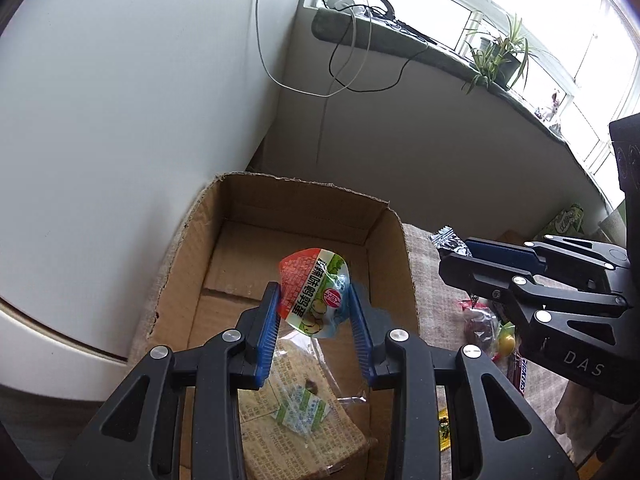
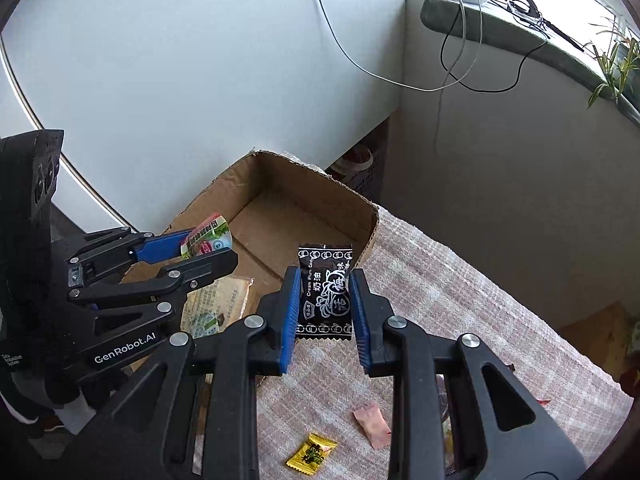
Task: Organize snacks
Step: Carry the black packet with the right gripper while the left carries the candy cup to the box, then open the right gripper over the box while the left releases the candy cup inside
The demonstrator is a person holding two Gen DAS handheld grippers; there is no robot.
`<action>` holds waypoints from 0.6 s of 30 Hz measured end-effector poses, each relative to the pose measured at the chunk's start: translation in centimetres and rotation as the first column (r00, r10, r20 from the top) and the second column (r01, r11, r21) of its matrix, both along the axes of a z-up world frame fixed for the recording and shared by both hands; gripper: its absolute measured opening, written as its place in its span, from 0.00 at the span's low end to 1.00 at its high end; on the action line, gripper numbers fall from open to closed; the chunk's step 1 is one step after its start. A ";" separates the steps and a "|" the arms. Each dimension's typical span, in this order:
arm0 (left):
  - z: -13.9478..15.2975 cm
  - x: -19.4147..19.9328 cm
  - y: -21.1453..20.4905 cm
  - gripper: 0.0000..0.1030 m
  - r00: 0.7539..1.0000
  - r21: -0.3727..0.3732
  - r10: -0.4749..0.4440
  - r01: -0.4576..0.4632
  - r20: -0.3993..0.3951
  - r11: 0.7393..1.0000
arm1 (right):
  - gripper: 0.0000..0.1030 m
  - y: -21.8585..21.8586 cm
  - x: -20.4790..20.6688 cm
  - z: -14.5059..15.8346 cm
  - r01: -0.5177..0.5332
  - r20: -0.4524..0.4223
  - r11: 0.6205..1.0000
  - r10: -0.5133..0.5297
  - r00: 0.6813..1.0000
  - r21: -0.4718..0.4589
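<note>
Hovering over the cardboard box [image 1: 304, 216], left gripper [image 1: 314, 306] pinches a jelly cup [image 1: 314, 292], ready to drop. Right gripper [image 2: 325, 304] beside it clamps a black candy packet [image 2: 325, 292], box-bound too, I'd say.

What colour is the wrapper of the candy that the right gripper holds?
Black with white print; the candy shows best in the right wrist view, between the right gripper's blue pads.

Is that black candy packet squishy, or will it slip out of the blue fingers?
The black candy packet probably feels light and crinkly: it looks like thin, flat foil. It likely bends a little but seems to stay put, since the right gripper pinches both its edges.
</note>
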State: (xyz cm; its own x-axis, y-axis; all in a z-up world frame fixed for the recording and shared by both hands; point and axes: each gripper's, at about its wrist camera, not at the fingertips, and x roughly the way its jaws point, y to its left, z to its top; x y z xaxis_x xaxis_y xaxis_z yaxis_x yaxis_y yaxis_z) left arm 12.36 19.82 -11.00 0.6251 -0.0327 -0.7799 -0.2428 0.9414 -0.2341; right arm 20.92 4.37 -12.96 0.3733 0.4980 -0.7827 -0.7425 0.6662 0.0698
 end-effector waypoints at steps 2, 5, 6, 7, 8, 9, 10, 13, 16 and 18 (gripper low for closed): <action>-0.3 0.2 0.4 0.31 1.000 0.002 0.006 -0.006 -0.006 1.000 | 0.25 1.0 0.5 -0.3 -0.009 0.000 1.000 0.009 1.000 -0.012; -0.7 0.7 0.7 0.31 1.000 0.003 0.010 -0.010 -0.018 1.000 | 0.25 2.3 1.2 -0.8 -0.016 -0.006 1.000 0.016 1.000 -0.024; -0.9 0.9 0.8 0.31 1.000 0.004 0.010 -0.010 -0.021 1.000 | 0.25 2.6 1.4 -1.0 -0.018 -0.010 1.000 0.018 1.000 -0.026; -0.9 1.0 0.9 0.31 1.000 0.005 0.012 -0.012 -0.024 1.000 | 0.25 2.8 1.6 -1.2 -0.017 -0.015 0.999 0.017 1.000 -0.027; -1.0 1.1 1.0 0.31 1.000 0.002 0.014 -0.014 -0.025 1.000 | 0.25 3.0 1.9 -1.4 -0.015 -0.019 1.000 0.014 1.000 -0.028; -1.0 1.1 1.1 0.31 0.999 -0.001 0.016 -0.016 -0.027 1.000 | 0.25 3.2 2.1 -1.6 -0.013 -0.025 1.000 0.012 1.000 -0.027; -1.1 1.2 1.2 0.31 0.999 -0.004 0.020 -0.020 -0.030 1.000 | 0.25 3.3 2.3 -1.8 -0.011 -0.034 1.000 0.010 0.999 -0.025; -1.2 1.3 1.3 0.31 0.999 -0.003 0.025 -0.025 -0.038 1.000 | 0.25 3.5 2.8 -2.2 -0.009 -0.048 1.000 0.007 0.999 -0.026; -1.3 1.6 1.2 0.32 0.999 -0.003 0.024 -0.024 -0.043 1.000 | 0.25 3.5 3.0 -2.4 -0.004 -0.056 1.000 0.002 0.998 -0.025; -1.3 1.8 1.2 0.33 0.999 0.004 0.027 -0.027 -0.045 1.000 | 0.26 3.5 3.1 -2.4 0.001 -0.053 1.000 -0.002 0.999 -0.023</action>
State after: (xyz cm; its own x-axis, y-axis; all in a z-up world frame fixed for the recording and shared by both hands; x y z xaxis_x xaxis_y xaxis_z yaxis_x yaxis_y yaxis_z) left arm 14.14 20.98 -12.28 0.5899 -0.0132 -0.8073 -0.2786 0.9351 -0.2188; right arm 24.04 7.83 -15.34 0.3312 0.4792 -0.8128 -0.7374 0.6689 0.0939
